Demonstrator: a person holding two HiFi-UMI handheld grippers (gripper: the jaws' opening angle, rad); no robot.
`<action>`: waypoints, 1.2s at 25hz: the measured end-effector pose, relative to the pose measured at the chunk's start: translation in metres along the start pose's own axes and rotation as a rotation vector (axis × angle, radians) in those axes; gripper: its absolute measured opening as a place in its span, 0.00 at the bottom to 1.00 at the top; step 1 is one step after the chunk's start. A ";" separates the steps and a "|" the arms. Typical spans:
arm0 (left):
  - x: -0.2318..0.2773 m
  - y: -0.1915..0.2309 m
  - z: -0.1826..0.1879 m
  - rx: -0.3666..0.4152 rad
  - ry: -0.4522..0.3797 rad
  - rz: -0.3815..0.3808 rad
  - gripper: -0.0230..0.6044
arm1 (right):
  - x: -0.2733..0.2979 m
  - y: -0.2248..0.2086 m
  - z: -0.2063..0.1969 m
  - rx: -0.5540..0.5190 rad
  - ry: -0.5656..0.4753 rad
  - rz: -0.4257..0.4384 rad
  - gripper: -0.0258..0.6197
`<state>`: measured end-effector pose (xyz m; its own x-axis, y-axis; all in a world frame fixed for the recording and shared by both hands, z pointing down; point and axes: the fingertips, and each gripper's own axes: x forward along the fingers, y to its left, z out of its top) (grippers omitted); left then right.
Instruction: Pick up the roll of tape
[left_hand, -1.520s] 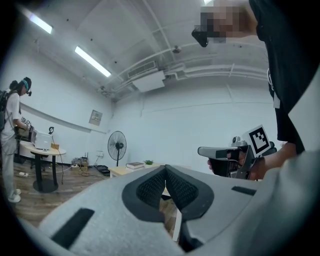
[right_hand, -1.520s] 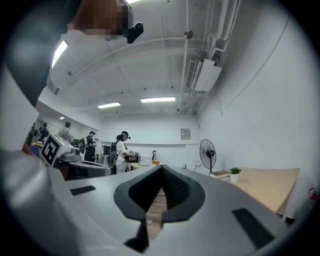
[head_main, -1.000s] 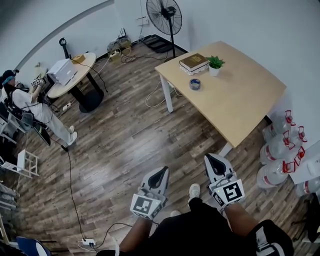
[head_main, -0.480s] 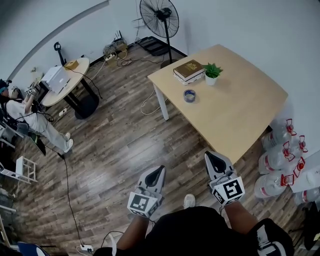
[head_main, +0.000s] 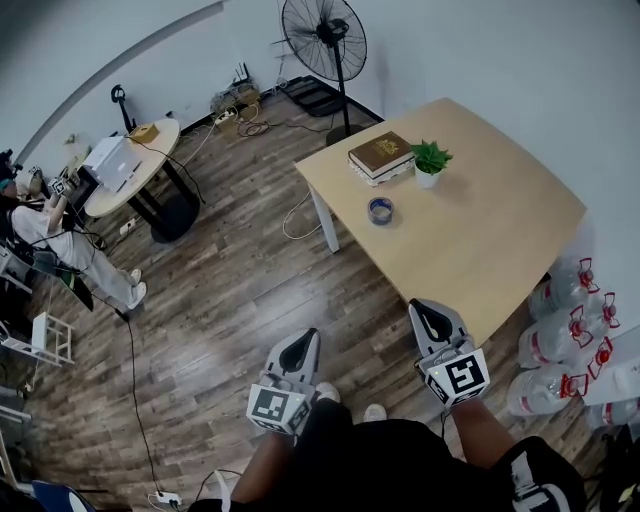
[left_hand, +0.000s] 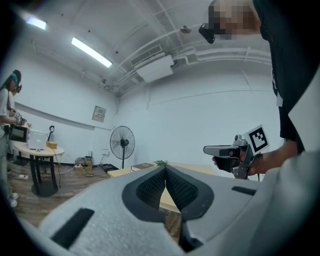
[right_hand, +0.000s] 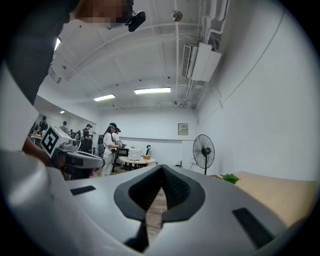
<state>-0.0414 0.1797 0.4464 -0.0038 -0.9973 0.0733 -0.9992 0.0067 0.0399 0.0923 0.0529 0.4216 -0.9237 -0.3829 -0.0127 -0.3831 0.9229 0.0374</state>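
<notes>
Both tongs, left gripper (head_main: 301, 347) and right gripper (head_main: 426, 314), are hovering clenched and empty short of the table (head_main: 500, 250), apparently mid-approach, next needing 1 opened around the table's roll of tape (head_main: 380, 210).

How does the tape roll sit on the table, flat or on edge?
Flat. In the head view the roll of tape shows as a ring, hole facing up, on the wooden table.

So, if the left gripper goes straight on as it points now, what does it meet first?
Probably the wooden table, straight beyond the left gripper; relative height is unclear.
</notes>
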 end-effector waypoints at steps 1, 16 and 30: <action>0.004 0.009 0.002 -0.004 -0.009 0.012 0.04 | 0.006 -0.008 0.000 0.004 -0.001 -0.012 0.03; 0.103 0.099 0.018 0.020 -0.024 -0.049 0.04 | 0.119 -0.069 0.002 -0.047 0.021 -0.038 0.03; 0.223 0.184 0.055 0.052 -0.024 -0.205 0.04 | 0.242 -0.107 0.023 -0.069 0.022 -0.138 0.03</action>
<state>-0.2281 -0.0453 0.4151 0.1998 -0.9788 0.0450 -0.9798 -0.2000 0.0004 -0.0905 -0.1379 0.3920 -0.8618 -0.5072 -0.0011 -0.5045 0.8570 0.1053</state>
